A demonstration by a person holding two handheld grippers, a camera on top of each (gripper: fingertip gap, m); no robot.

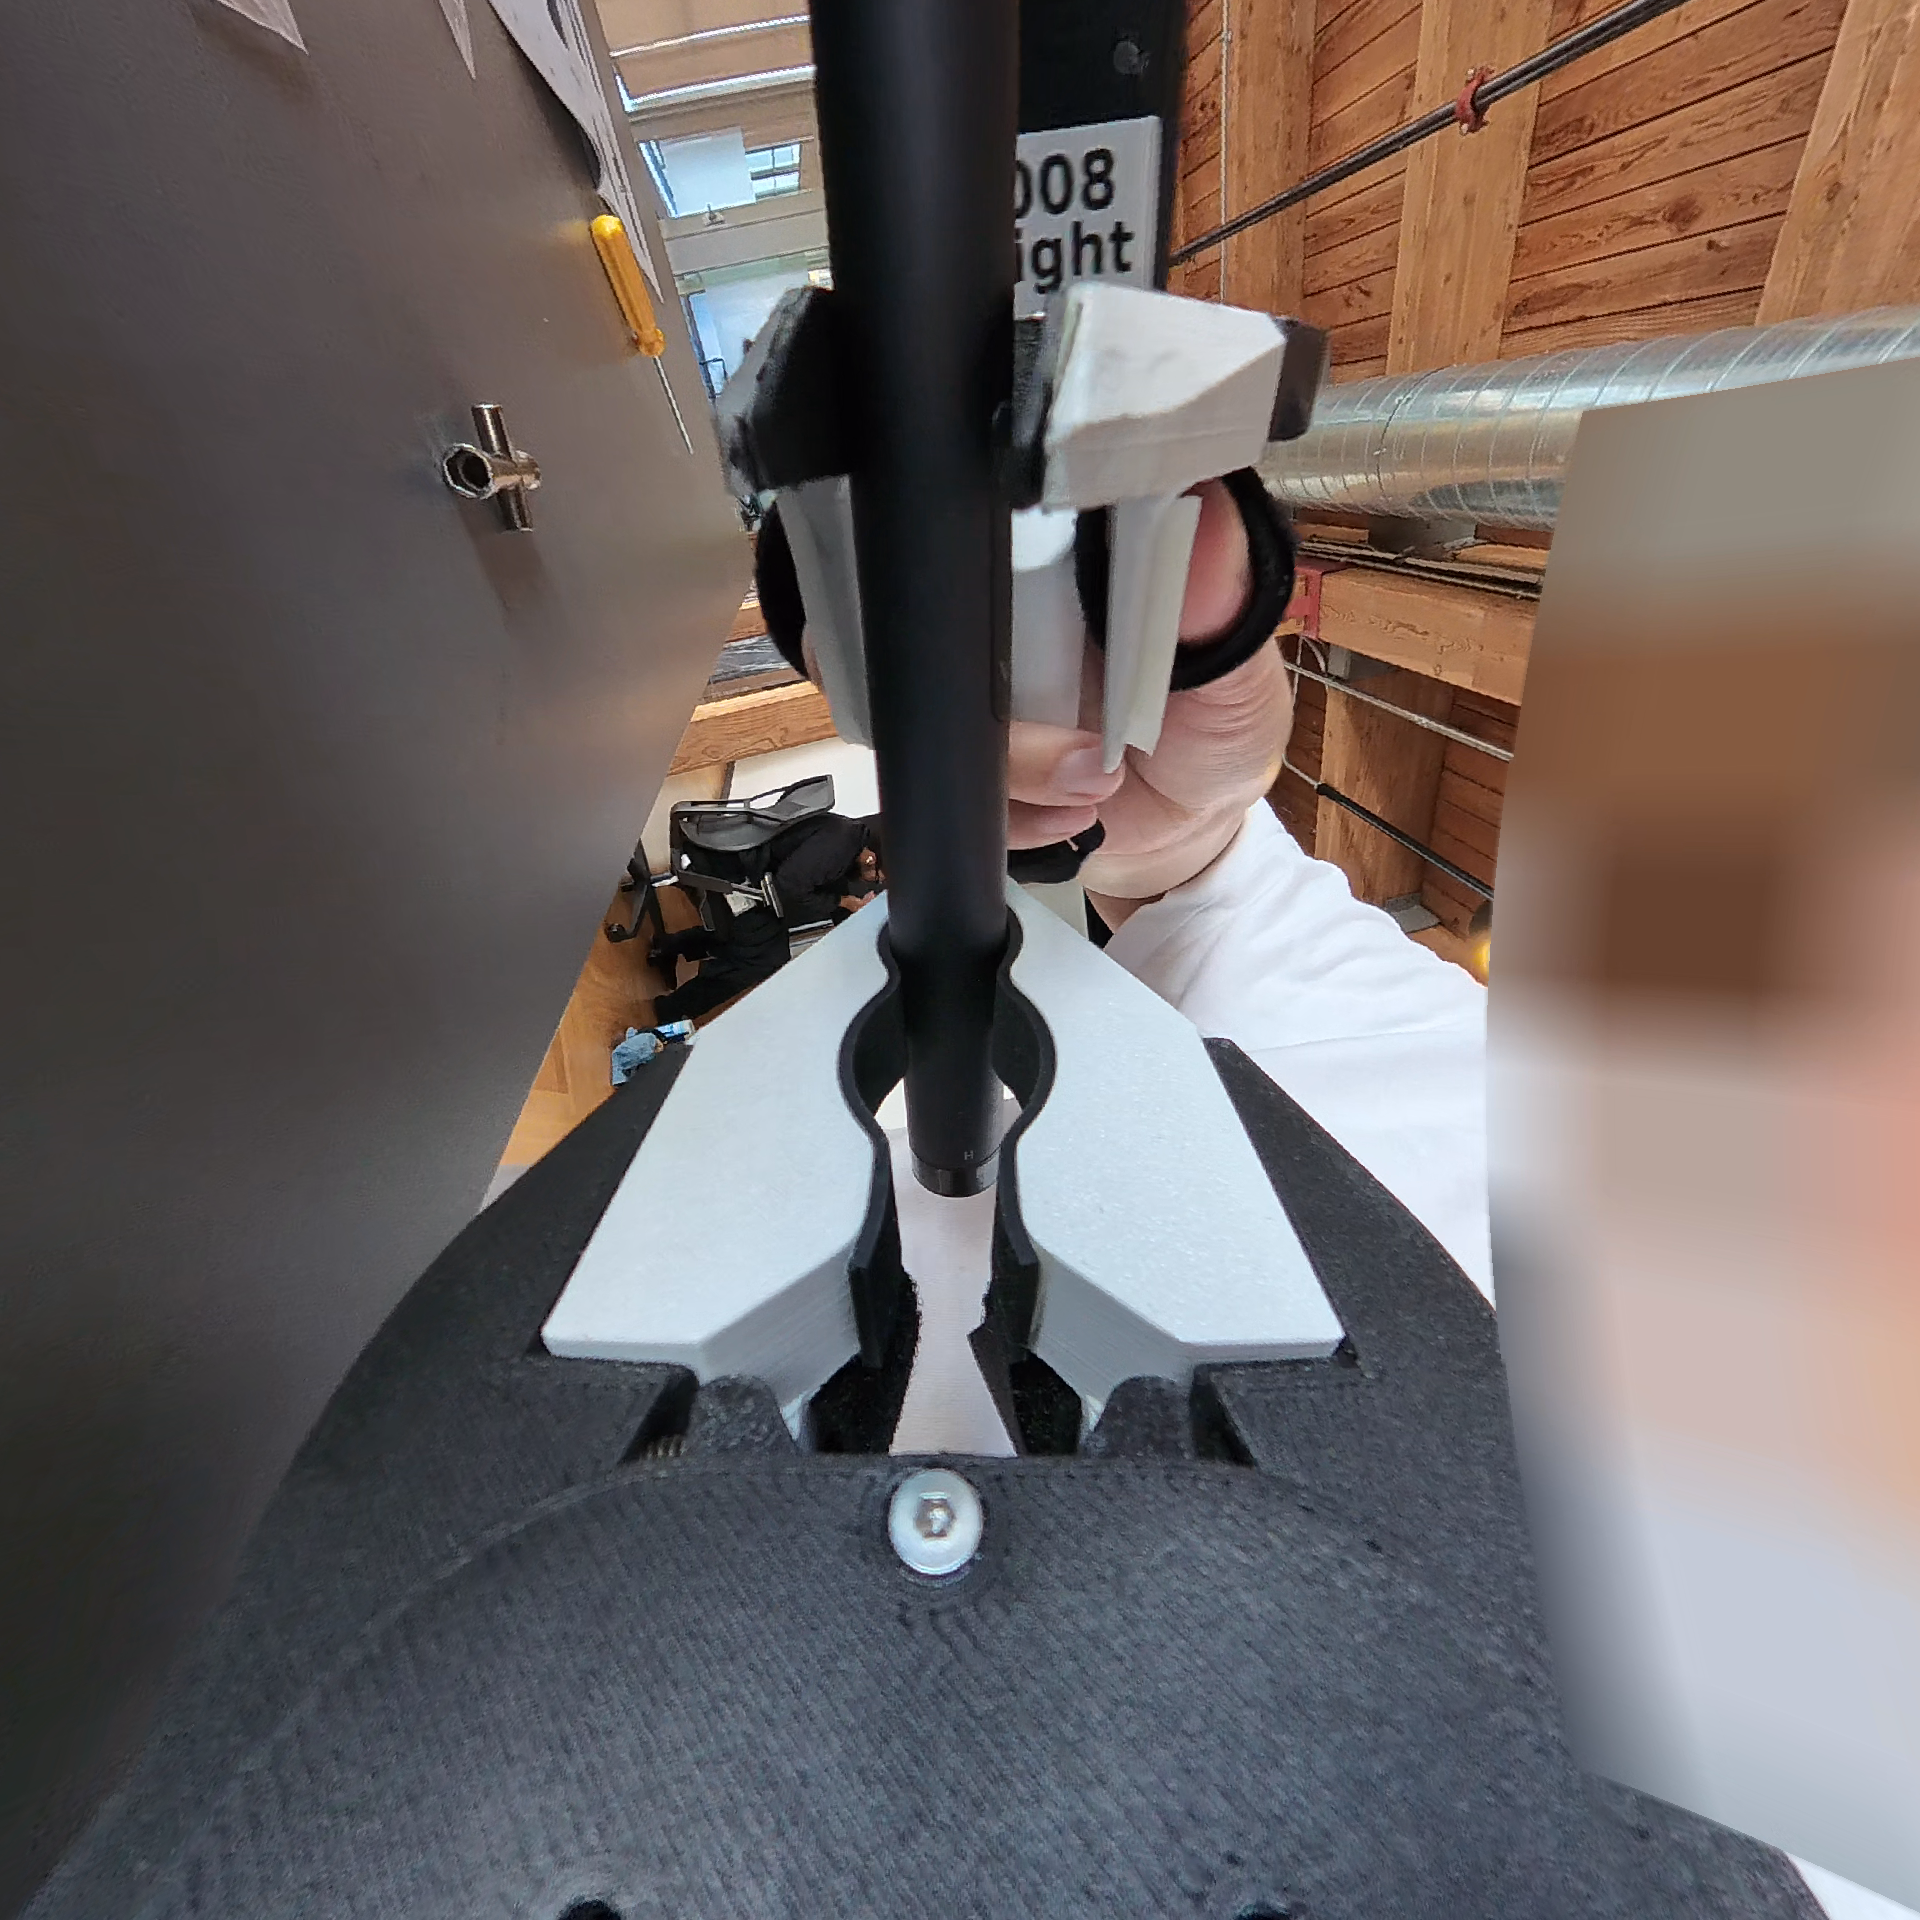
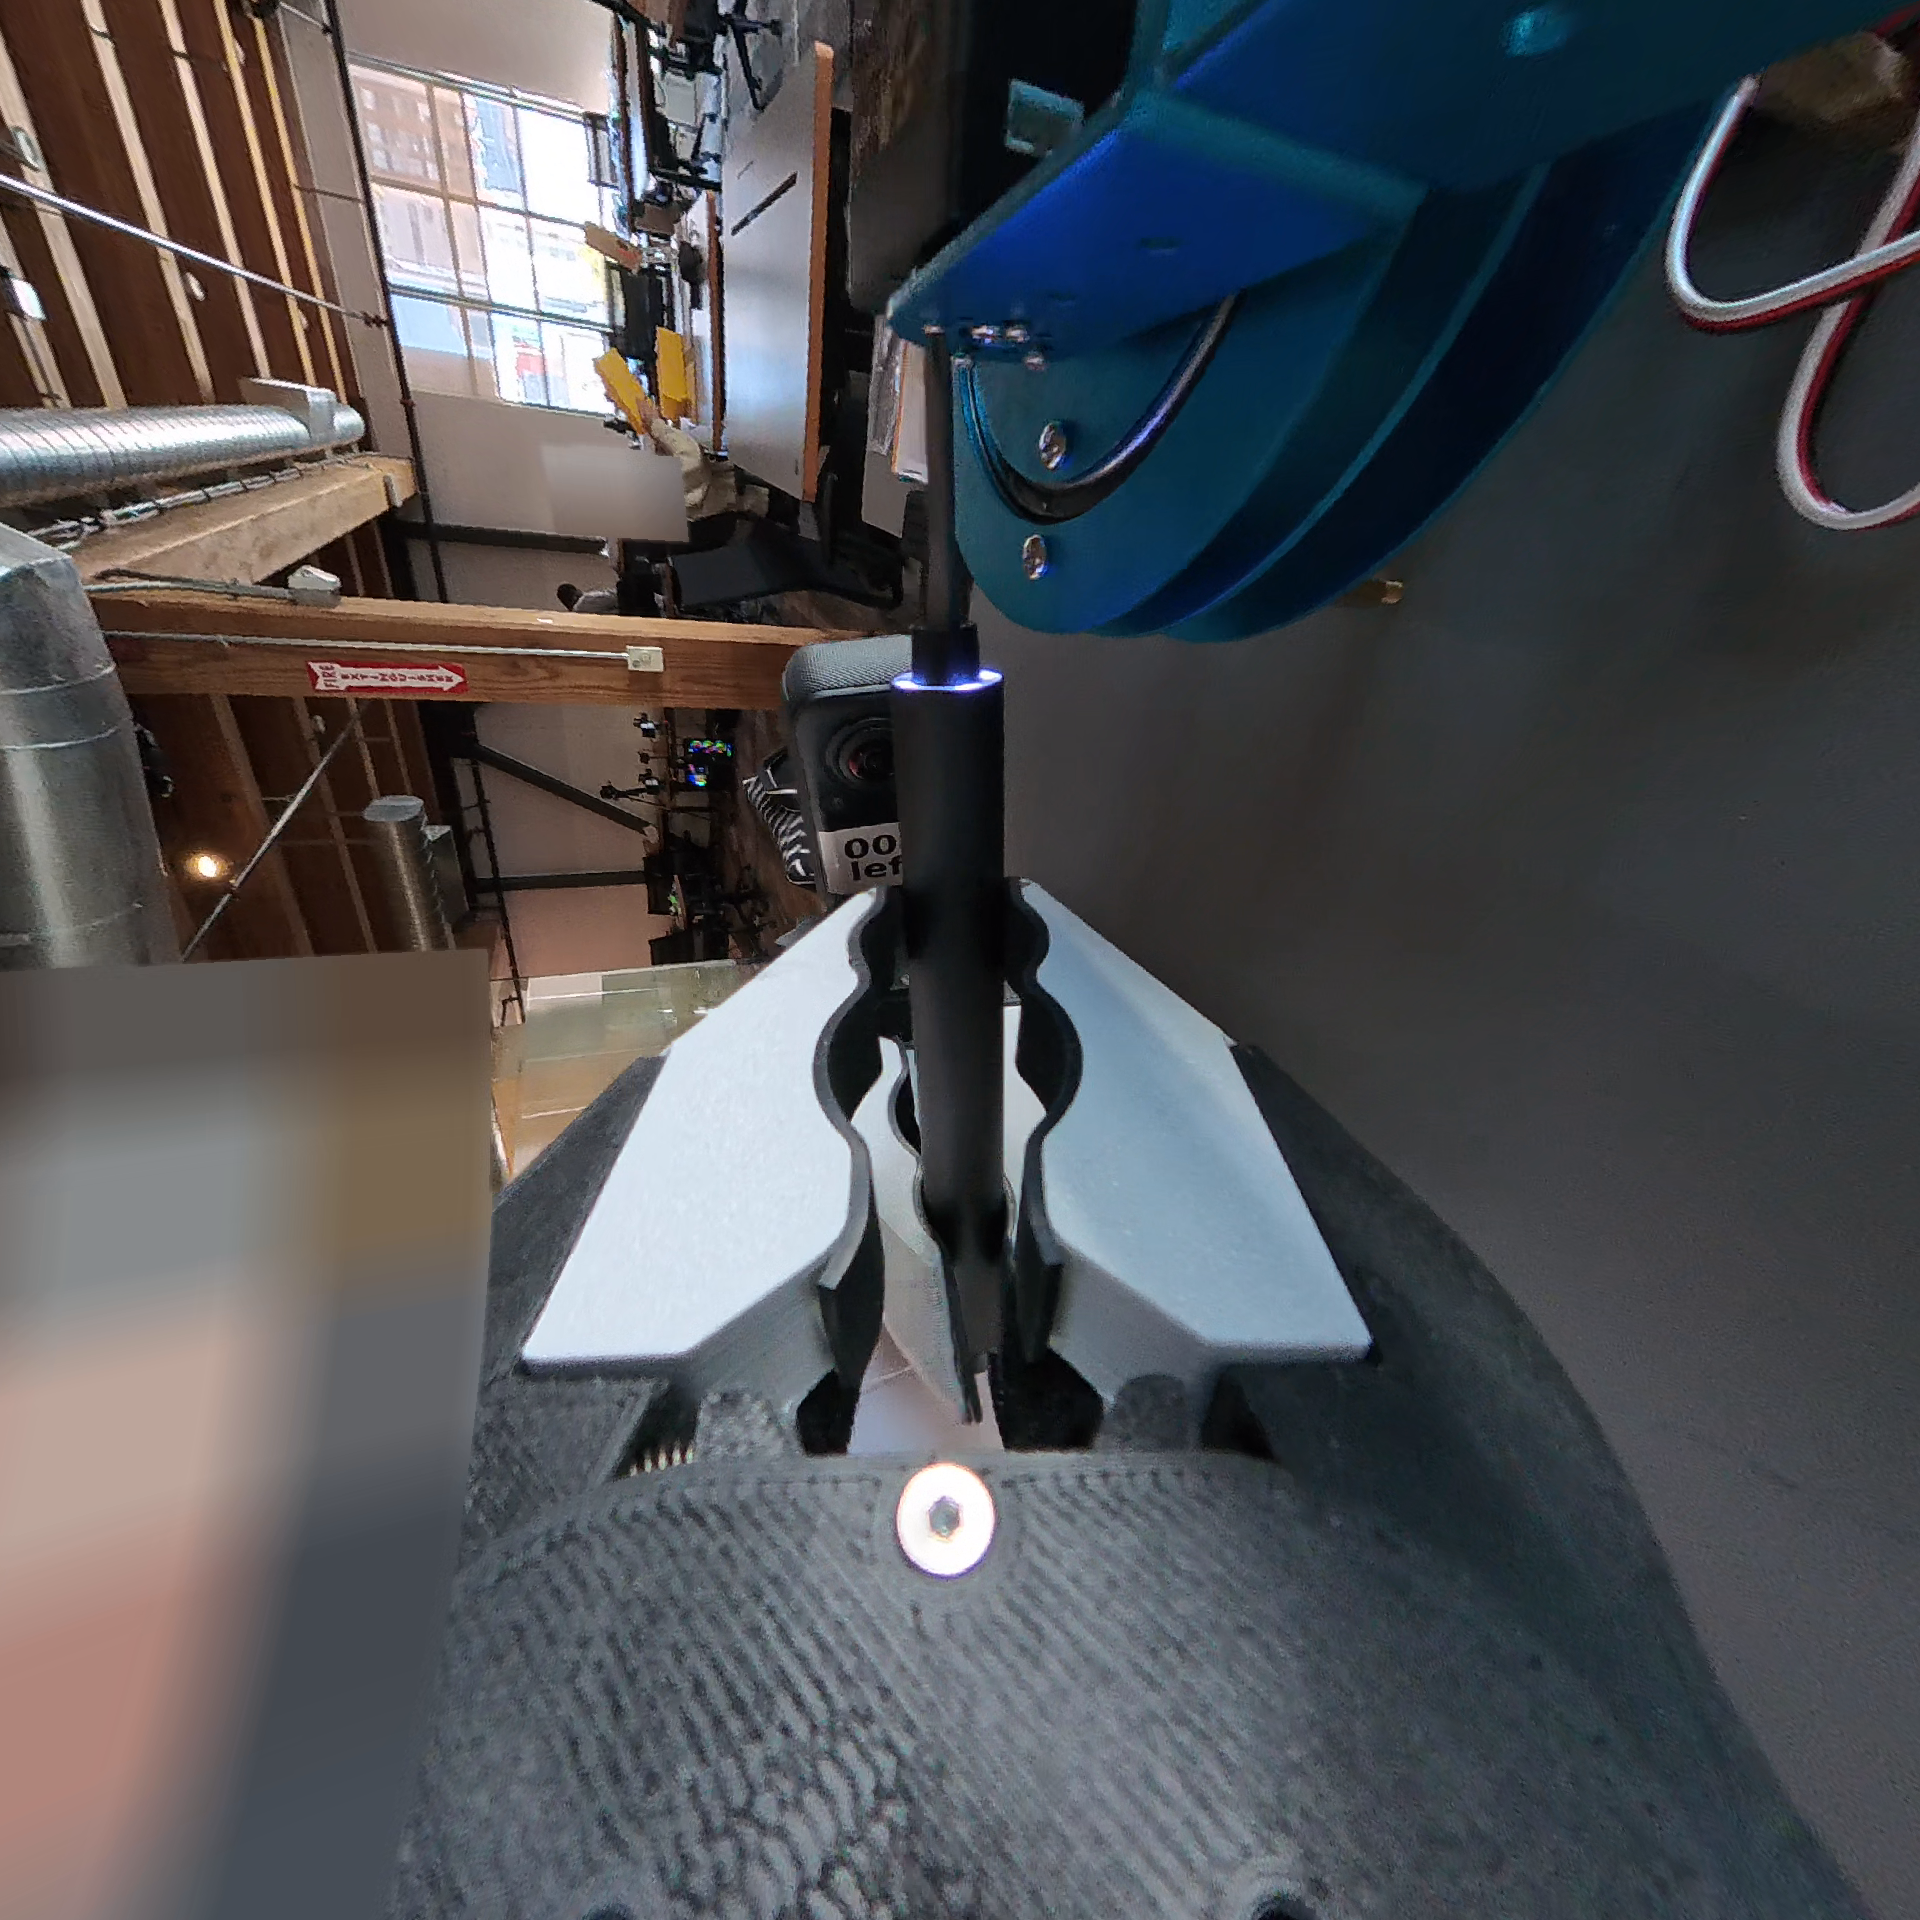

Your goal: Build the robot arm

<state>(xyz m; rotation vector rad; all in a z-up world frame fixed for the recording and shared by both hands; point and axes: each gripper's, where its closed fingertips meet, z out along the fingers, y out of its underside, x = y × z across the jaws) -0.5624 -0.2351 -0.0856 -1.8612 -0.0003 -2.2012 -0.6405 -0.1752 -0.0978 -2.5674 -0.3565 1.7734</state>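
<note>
Right gripper [image 2: 951,1049] closed on a black electric screwdriver [image 2: 951,935], its collar ring lit. The bit [image 2: 938,468] meets a blue assembly [image 2: 1247,343] on a grey surface [image 2: 1507,935]; red-and-white wires [image 2: 1818,312] loop alongside.

You have two grippers, left gripper [image 1: 951,1039] and right gripper [image 2: 945,1049], one black electric screwdriver [image 2: 951,935], one blue housing [image 2: 1195,364], one yellow-handled screwdriver [image 1: 627,291], one metal socket key [image 1: 497,468].

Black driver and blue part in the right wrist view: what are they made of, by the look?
Black driver: smooth matte black barrel, probably anodised metal or hard plastic; the even sheen leaves it open. A lit ring glows at its front end.
Blue part: rigid plastic by the look, perhaps printed, with flat satin faces and metal screws set in it.
</note>
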